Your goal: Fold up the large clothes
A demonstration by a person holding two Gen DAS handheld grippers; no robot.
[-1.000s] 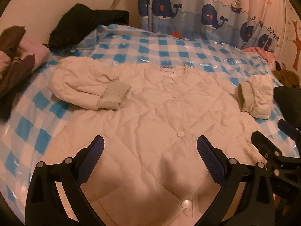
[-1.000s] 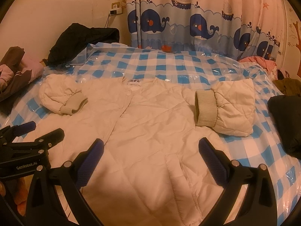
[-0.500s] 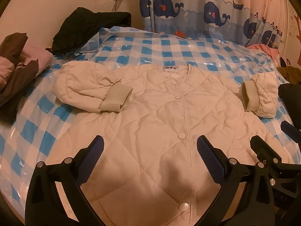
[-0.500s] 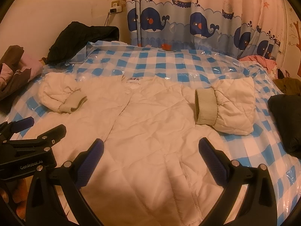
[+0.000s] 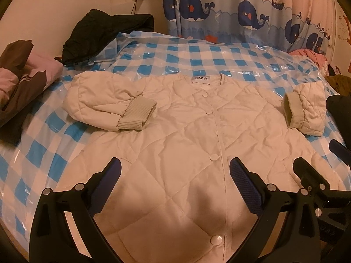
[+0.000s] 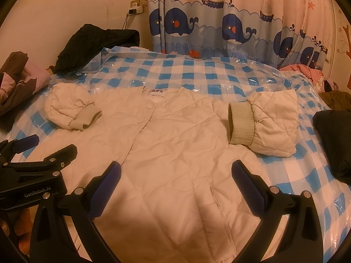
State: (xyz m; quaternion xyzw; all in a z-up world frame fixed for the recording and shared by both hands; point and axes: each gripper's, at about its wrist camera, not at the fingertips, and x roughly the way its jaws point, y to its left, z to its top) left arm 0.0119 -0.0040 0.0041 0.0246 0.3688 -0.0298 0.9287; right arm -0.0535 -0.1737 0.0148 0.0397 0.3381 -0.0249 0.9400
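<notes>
**On the bed: quilted jacket spread flat, both grippers empty**

On the blue-and-white checked plastic sheet [image 5: 219, 59] lies a cream quilted jacket [image 5: 179, 135], front up, buttoned, collar twd the whale curtain [image 6: 219, 24]. Both sleeves are folded in, w/ ribbed cuffs [image 5: 137, 115] [image 6: 241, 122] resting on the chest panels. Left gripper [image 5: 175, 173] hovers over the lower front, jaws spread, nothing btwn them. Right gripper [image 6: 176, 173] likewise, jaws wide apart above the hem. Black garment [image 5: 105, 32] heaped at the far left corner; pink-and-brown clothes [image 5: 24, 81] at the left edge.
</notes>
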